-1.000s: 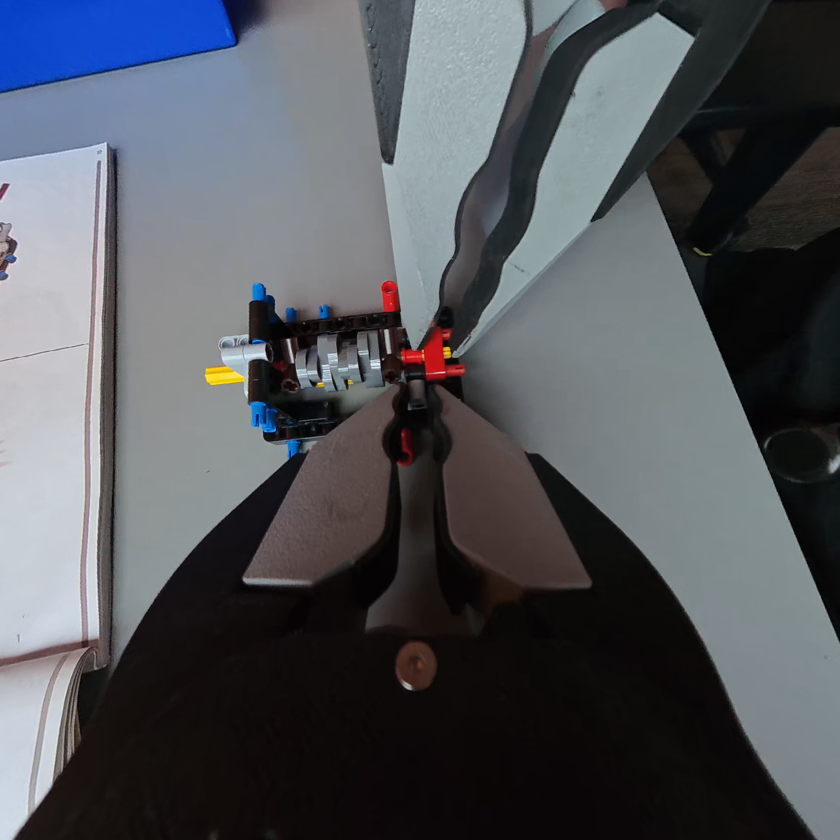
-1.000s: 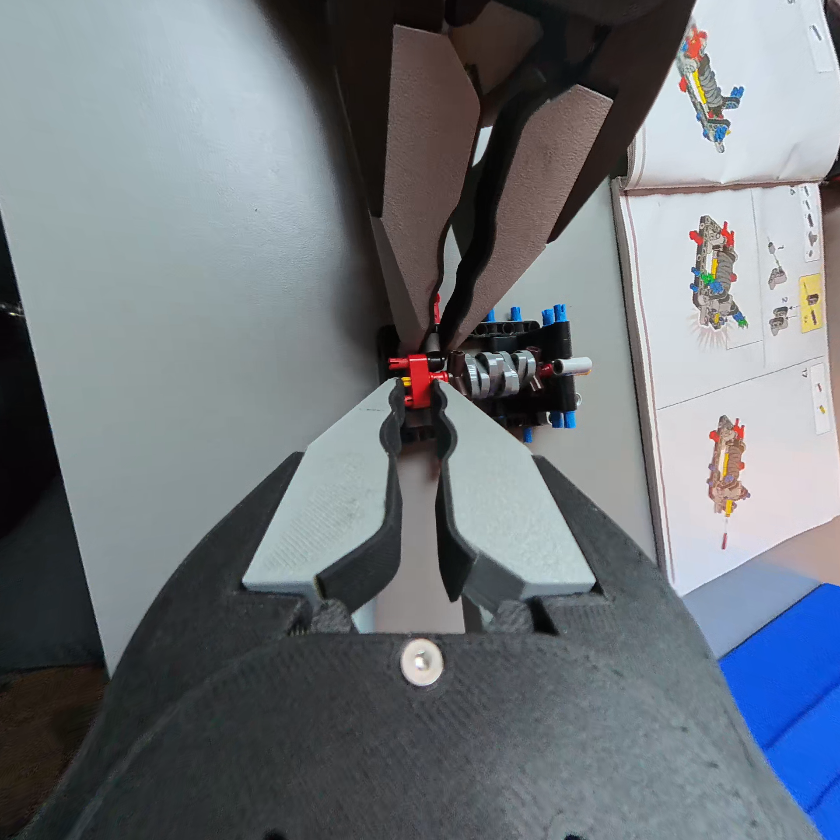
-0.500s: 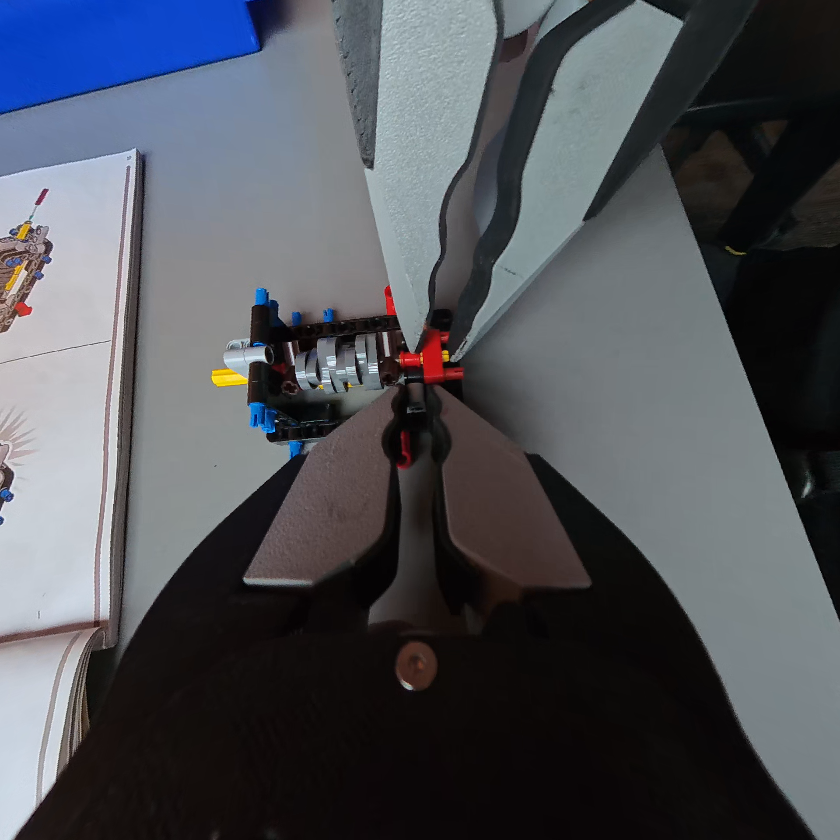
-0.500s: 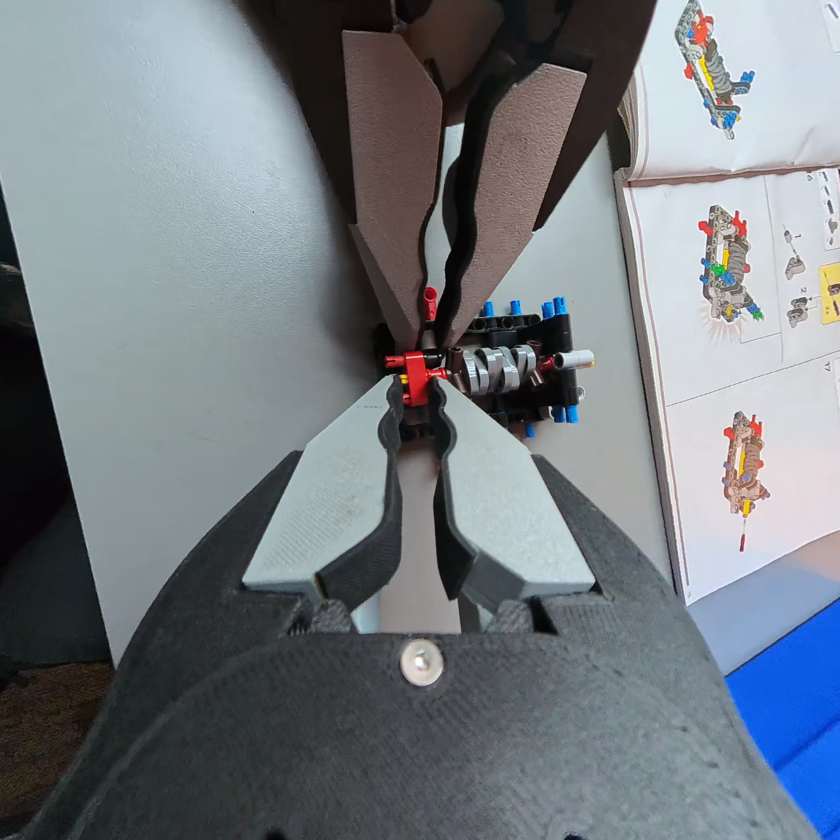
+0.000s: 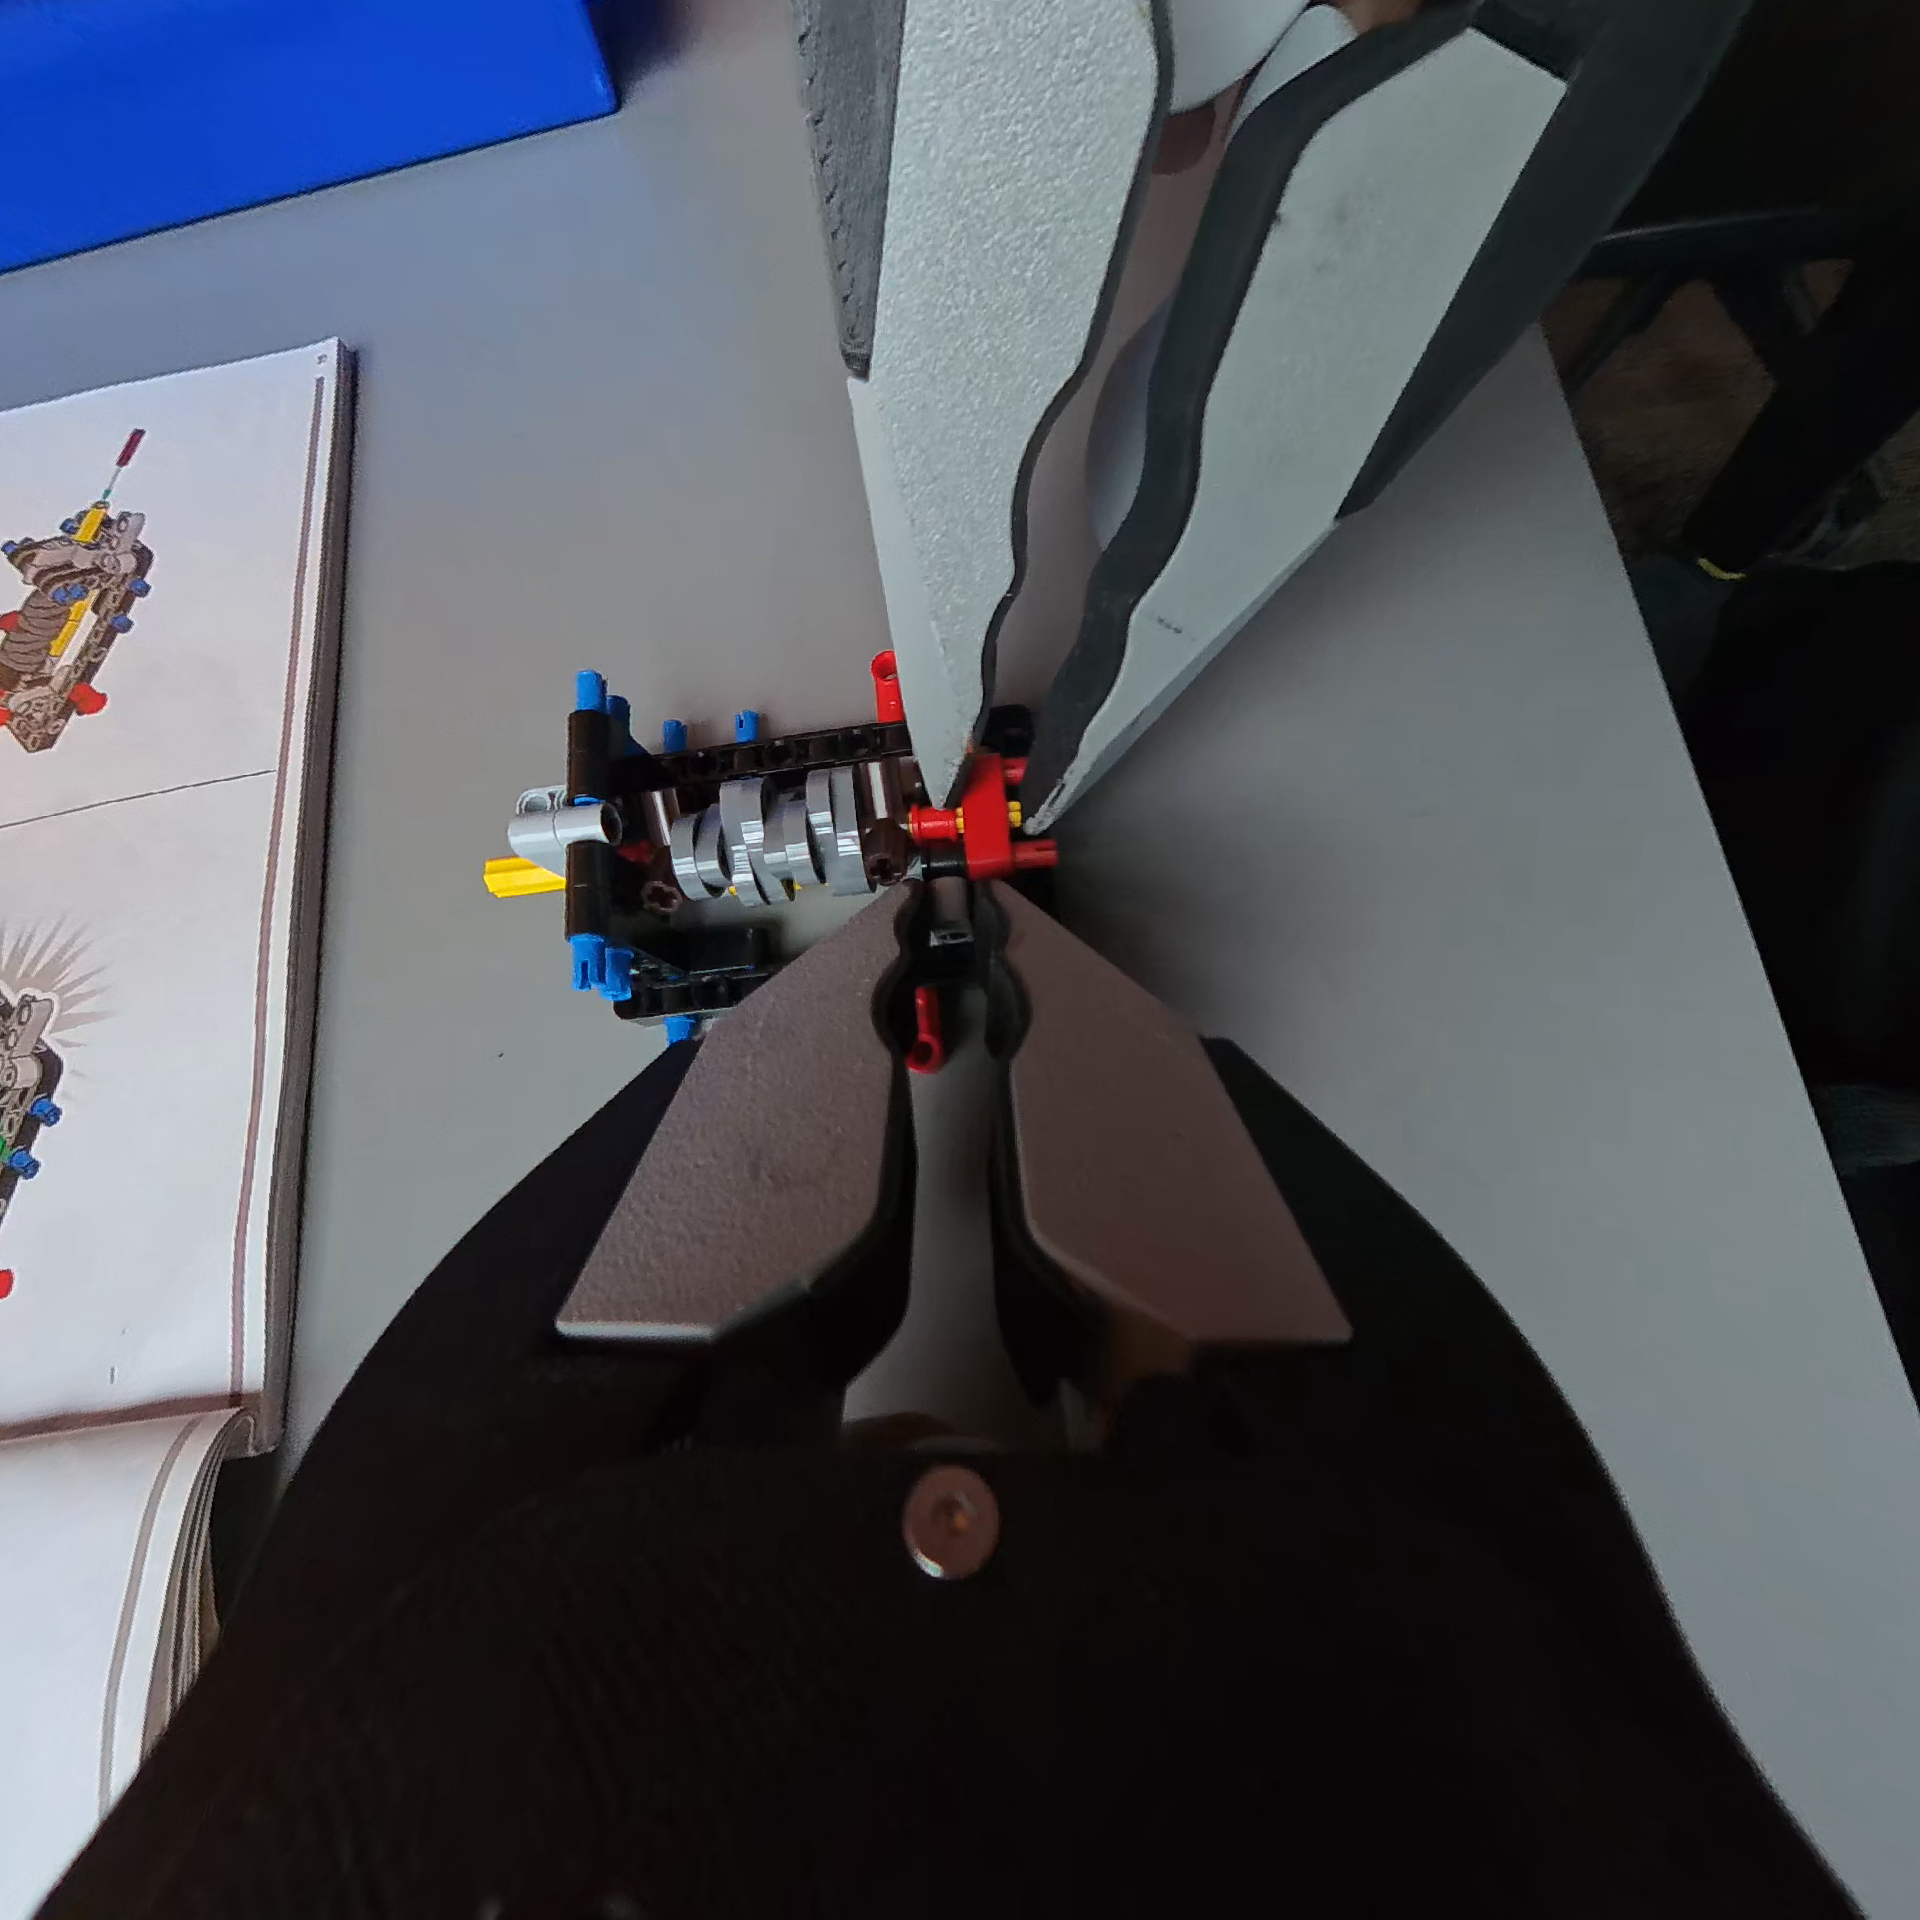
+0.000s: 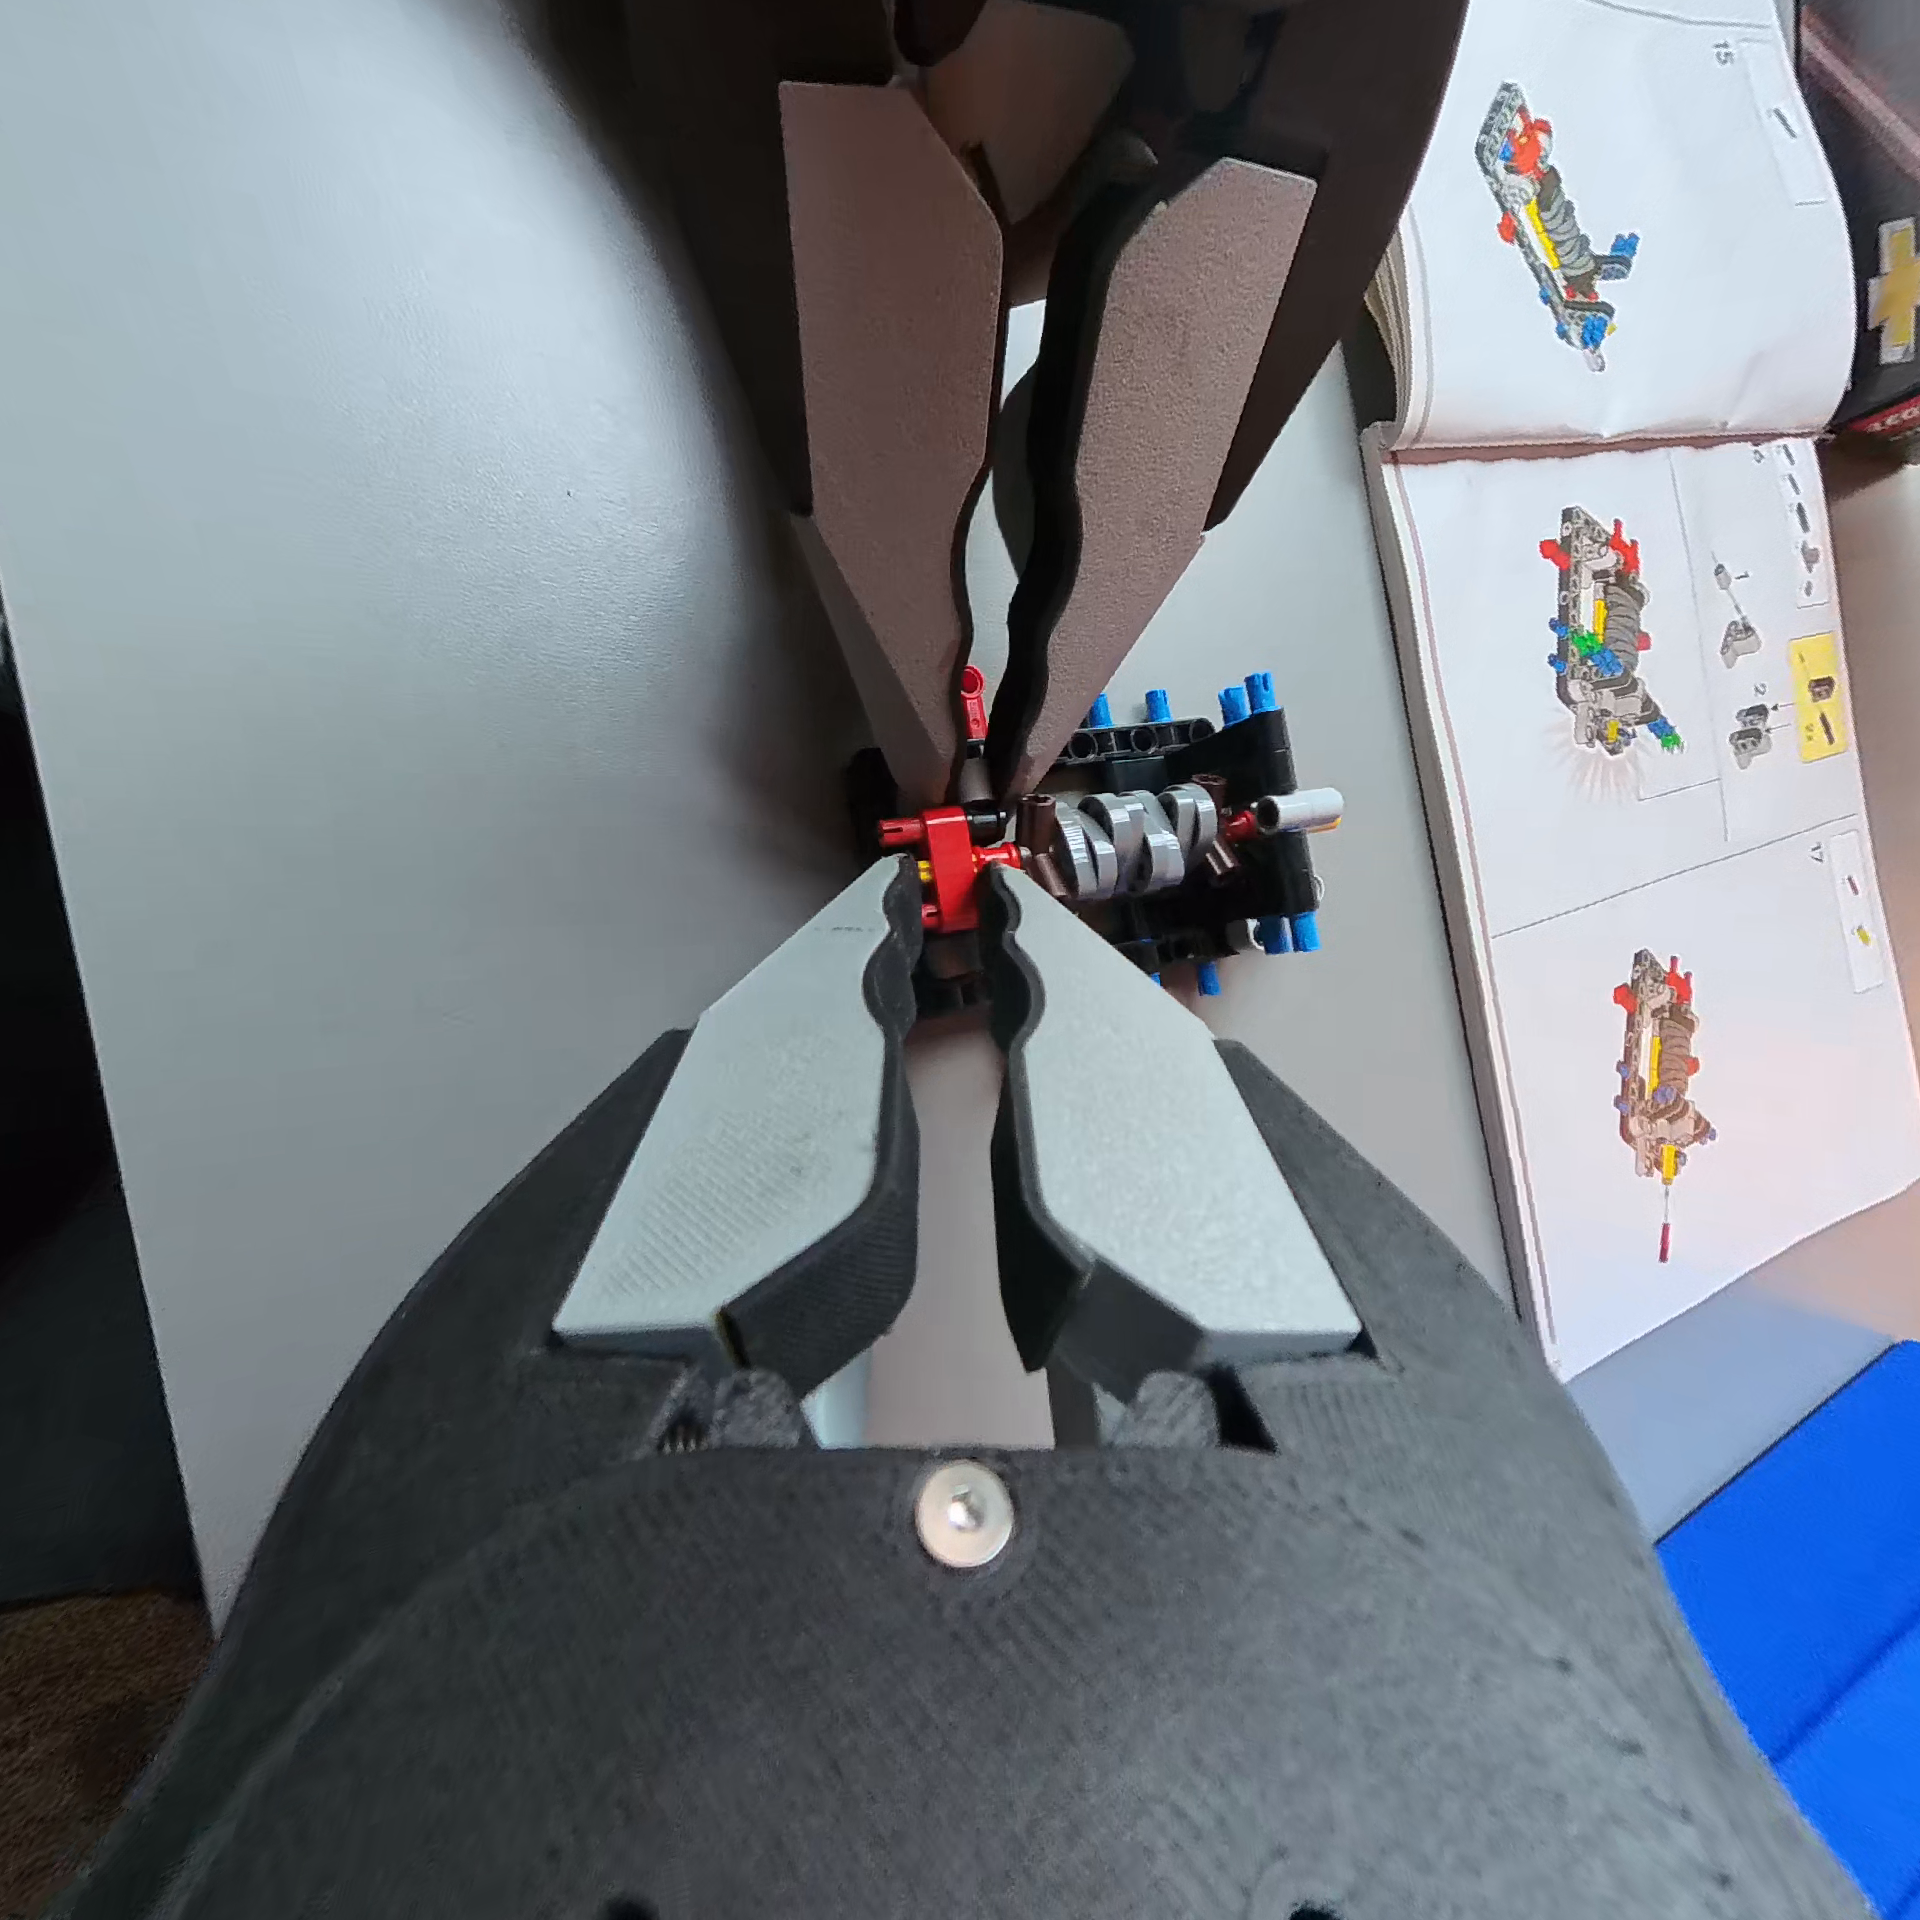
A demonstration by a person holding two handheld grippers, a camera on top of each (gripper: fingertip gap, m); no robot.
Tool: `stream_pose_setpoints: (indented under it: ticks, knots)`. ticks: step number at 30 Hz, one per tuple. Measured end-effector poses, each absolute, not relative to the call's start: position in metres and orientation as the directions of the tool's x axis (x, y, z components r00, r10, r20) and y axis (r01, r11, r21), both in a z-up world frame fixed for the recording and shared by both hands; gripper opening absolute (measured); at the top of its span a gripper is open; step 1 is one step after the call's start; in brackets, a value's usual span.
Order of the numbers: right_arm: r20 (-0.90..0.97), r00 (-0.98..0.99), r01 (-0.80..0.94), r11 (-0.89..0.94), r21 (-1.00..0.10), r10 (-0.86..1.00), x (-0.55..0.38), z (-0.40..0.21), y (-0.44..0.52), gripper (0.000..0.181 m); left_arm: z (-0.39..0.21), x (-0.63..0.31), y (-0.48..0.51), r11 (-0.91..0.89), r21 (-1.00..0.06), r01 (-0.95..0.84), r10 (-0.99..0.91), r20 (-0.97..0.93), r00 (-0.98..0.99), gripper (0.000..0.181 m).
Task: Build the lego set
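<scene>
A small lego assembly [image 5: 758, 842], a black frame with grey crank pieces, blue pins and a yellow axle, lies on the grey table [image 5: 1351, 935]. It also shows in the right wrist view [image 6: 1143, 831]. My left gripper [image 5: 948, 899] is shut on the black end of the frame, with a small red pin [image 5: 925, 1029] between its fingers. My right gripper [image 6: 948, 871] is shut on the red connector [image 6: 951, 847] at that same end. The two grippers meet tip to tip from opposite sides: the right gripper [image 5: 995, 810] comes in from above, the left gripper [image 6: 982, 774] likewise.
An open instruction booklet [image 5: 156, 831] lies beside the assembly, also in the right wrist view [image 6: 1662, 831]. A blue box [image 5: 260, 104] sits beyond it, also in the right wrist view [image 6: 1818, 1558]. The table edge [image 5: 1714, 831] runs close by, with dark floor beyond. The grippers are tip to tip, or close to it.
Both grippers keep the same grip on the assembly's end. Both views have shifted a little, so more of the booklet shows, and each opposite gripper looks closer and steeper.
</scene>
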State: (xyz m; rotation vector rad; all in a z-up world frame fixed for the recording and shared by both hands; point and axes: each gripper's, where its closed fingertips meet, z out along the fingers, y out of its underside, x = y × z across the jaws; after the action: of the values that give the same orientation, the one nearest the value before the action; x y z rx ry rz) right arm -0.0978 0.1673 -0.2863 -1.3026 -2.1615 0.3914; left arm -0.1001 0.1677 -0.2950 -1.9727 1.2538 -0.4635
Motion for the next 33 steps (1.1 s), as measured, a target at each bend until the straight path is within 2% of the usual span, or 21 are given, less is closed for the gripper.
stream_pose_setpoints:
  ticks: [11, 18, 23, 28, 31, 33]
  knots:
    - [0.334, -0.287, 0.673, 0.438, -0.596, 0.898, -0.0996, -0.2859, 0.1689, 0.009, -0.2946, -0.1006, 0.1692, -0.266, -0.751, -0.605, -0.876, -0.073, 0.476, 0.004]
    - [0.412, -0.29, 0.682, 0.488, -0.545, 0.864, -0.098, -0.2861, 0.1686, 0.009, -0.2948, -0.0988, 0.1686, -0.267, -0.75, -0.605, -0.873, -0.078, 0.482, 0.004]
    - [0.392, -0.261, 0.679, 0.456, -0.575, 0.882, -0.0996, -0.2859, 0.1699, 0.009, -0.2947, -0.101, 0.1703, -0.271, -0.751, -0.602, -0.866, -0.082, 0.492, 0.005]
    - [0.091, -0.218, 0.728, 0.224, -0.648, 0.972, -0.1002, -0.2829, 0.1693, 0.006, -0.2944, -0.1003, 0.1711, -0.307, -0.766, -0.565, -0.869, -0.017, 0.495, 0.006]
    - [0.207, -0.279, 0.732, 0.347, -0.586, 0.938, -0.0963, -0.2822, 0.1703, 0.004, -0.2937, -0.1003, 0.1704, -0.307, -0.769, -0.561, -0.867, -0.017, 0.498, 0.005]
    - [0.331, -0.299, 0.737, 0.437, -0.516, 0.895, -0.095, -0.2818, 0.1765, 0.01, -0.2931, -0.1009, 0.1719, -0.307, -0.771, -0.558, -0.863, -0.022, 0.505, 0.005]
